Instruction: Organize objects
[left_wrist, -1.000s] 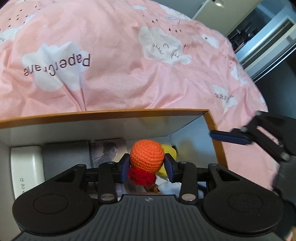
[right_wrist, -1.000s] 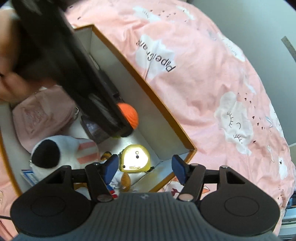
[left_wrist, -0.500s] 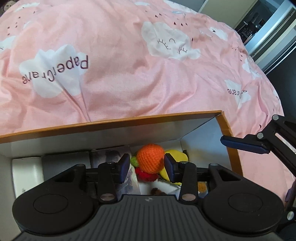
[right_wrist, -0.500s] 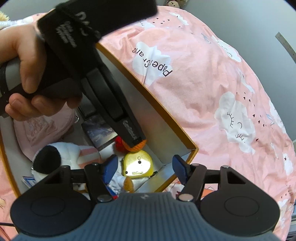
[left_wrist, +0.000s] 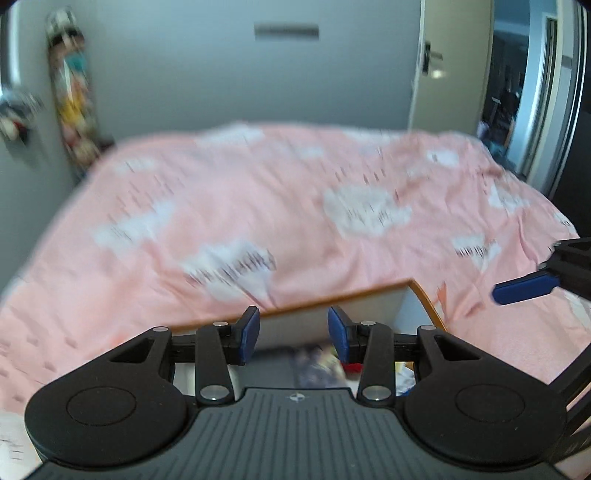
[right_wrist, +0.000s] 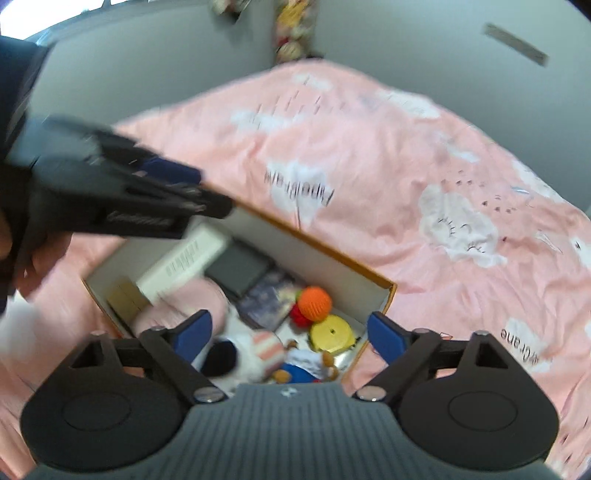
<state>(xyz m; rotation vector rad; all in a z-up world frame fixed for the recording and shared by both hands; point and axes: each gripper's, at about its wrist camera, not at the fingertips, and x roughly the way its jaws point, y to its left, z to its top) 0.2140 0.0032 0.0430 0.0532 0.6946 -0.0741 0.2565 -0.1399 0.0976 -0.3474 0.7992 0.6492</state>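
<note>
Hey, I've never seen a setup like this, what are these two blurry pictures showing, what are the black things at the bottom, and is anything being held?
No robot here: a person holds a two-finger tool in each hand, each carrying a wide-angle camera looking along its blue-padded fingers.

The left camera's picture shows the left gripper open and empty, above the box edge. The right camera's picture shows the right gripper, also open and empty.

Both look over a bed with a pink cloud-print cover. On it sits an open cardboard box holding an orange crocheted ball, a yellow round toy, a striped plush, a white carton and more. The blur is from motion.
</note>
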